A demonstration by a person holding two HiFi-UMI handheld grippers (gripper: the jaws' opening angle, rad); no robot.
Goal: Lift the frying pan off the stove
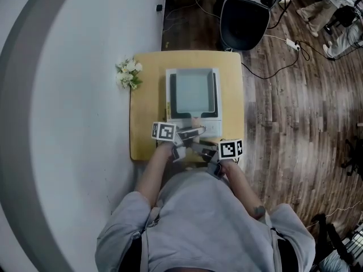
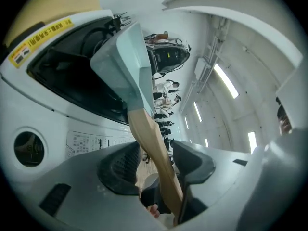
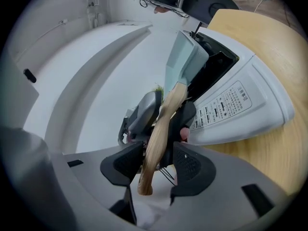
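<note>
Left gripper view: left gripper (image 2: 156, 165), right gripper (image 3: 159, 165) jaws apart, pan handle (image 2: 144, 129) between.

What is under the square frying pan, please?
The white stove, standing on the wooden table. Its black cooking top shows beside the frying pan; the part directly beneath the pan is covered.

I see right gripper (image 3: 157, 161) jaws apart, frying pan (image 3: 185, 61) handle (image 3: 157, 139) between them; stove (image 3: 240, 105) on wooden table (image 3: 284, 148).
</note>
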